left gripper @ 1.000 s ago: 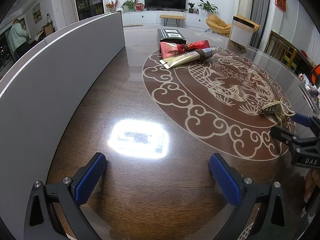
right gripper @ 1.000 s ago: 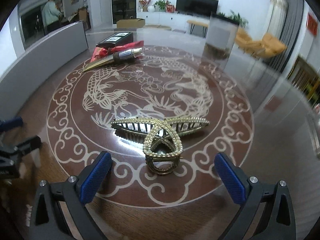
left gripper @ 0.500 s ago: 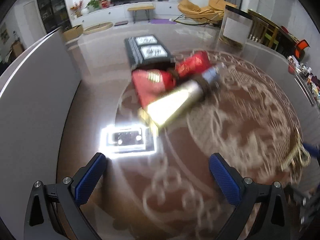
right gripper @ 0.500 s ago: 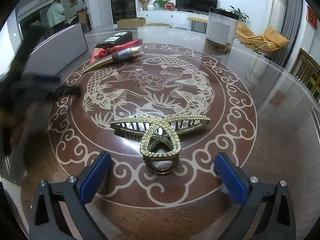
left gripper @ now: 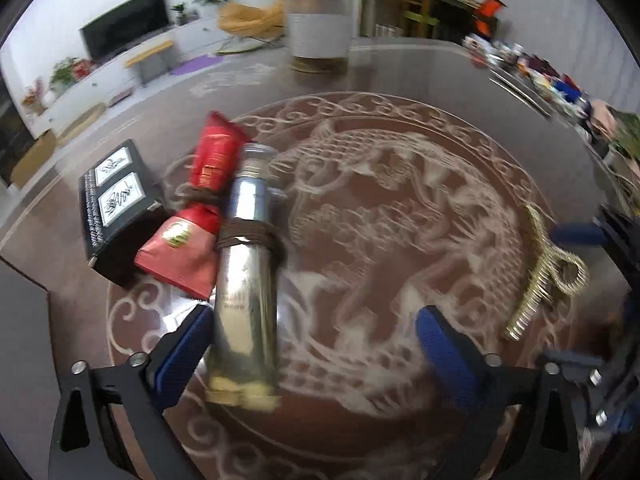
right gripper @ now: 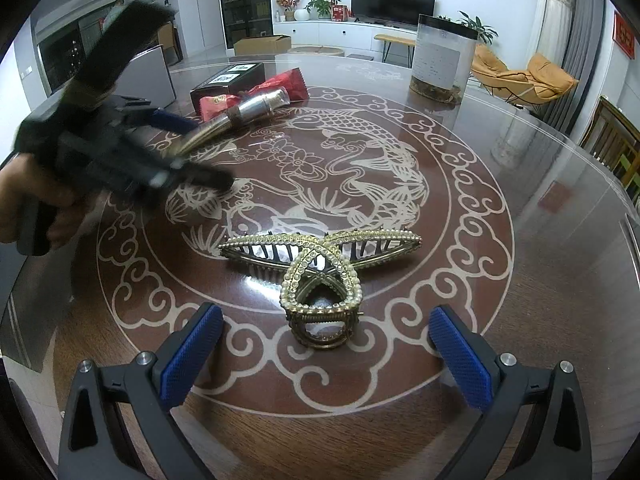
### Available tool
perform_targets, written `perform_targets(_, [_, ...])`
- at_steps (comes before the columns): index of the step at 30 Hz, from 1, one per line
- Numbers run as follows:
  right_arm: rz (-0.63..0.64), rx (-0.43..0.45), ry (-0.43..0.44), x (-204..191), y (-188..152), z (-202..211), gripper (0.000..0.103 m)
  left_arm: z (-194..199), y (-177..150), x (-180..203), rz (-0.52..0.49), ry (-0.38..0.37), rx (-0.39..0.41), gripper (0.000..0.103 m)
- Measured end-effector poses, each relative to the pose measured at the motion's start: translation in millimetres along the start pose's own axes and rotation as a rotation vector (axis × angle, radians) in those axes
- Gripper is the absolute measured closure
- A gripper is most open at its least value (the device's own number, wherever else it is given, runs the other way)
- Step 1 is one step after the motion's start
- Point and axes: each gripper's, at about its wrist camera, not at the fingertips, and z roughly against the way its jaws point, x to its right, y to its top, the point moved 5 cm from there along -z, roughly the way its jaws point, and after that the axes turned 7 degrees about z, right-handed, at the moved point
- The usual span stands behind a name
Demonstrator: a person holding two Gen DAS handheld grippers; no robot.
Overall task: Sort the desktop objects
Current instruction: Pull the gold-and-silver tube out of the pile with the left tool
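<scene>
Desk: a big round brown desk (right gripper: 540, 320) with a shiny top and a pale fish and cloud picture on it.

Left tool: the left tool (left gripper: 316, 344) hangs over the gold tube. Its blue fingers (left gripper: 448, 350) are far apart and are just starting to close. The flat end of the tube lies between them, right by the left finger. The view is blurry, so I cannot tell if that finger touches it. It holds nothing.

Right tool: the right tool (right gripper: 326, 356) points down at the hair clip. Its blue fingers (right gripper: 460, 354) are spread wide and hold nothing.

Hair clip: a gold hair clip (right gripper: 320, 268) with little pearls lies on the desk, near the right tool. Its round end sits between the two fingers but does not touch them.

Gold tube: a shiny gold tube (left gripper: 246, 300) lies on the desk with a brown band (left gripper: 248, 238) wrapped around it.

Red packet: a red packet (left gripper: 196, 228) lies just beside the tube, tied in the middle.

Black box: a black box (left gripper: 116, 212) with two white labels sits next to the red packet.

Jar: a tall clear jar (right gripper: 440, 60) with a dark lid stands at the far side of the desk.

Hand: a person's hand (right gripper: 36, 200) holds the left tool in the right wrist view.
</scene>
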Motion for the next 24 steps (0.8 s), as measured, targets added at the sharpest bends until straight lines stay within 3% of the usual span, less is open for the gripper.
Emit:
perform_targets(7, [0.000, 0.000, 0.000, 0.0, 0.0, 0.1, 0.000, -8.6, 19.6, -19.3, 0.154, 0.084, 0.044, 0.003])
perform_targets(8, [0.000, 0.000, 0.000, 0.1, 0.0, 0.2, 0.000, -11.2, 24.0, -20.7, 0.180, 0.099, 0.052, 0.009])
perform_targets(9, [0.000, 0.000, 0.000, 0.0, -0.1, 0.2, 0.000, -11.3, 28.3, -21.6, 0.202, 0.112, 0.070, 0.018])
perform_targets(11, [0.000, 0.000, 0.000, 0.0, -0.1, 0.2, 0.000, -7.6, 33.6, -23.5, 0.242, 0.132, 0.088, 0.073])
perform_targets(15, [0.000, 0.000, 0.000, -0.1, -0.1, 0.3, 0.000, 0.5, 25.2, -29.9, 0.317, 0.173, 0.076, 0.074])
perform_targets(18, [0.000, 0.000, 0.000, 0.1, -0.1, 0.2, 0.000, 15.8, -1.4, -27.6, 0.367, 0.210, 0.080, 0.074])
perform_targets(24, [0.000, 0.000, 0.000, -0.1, -0.3, 0.3, 0.000, 69.7, -99.4, -16.8, 0.497, 0.310, 0.123, 0.072])
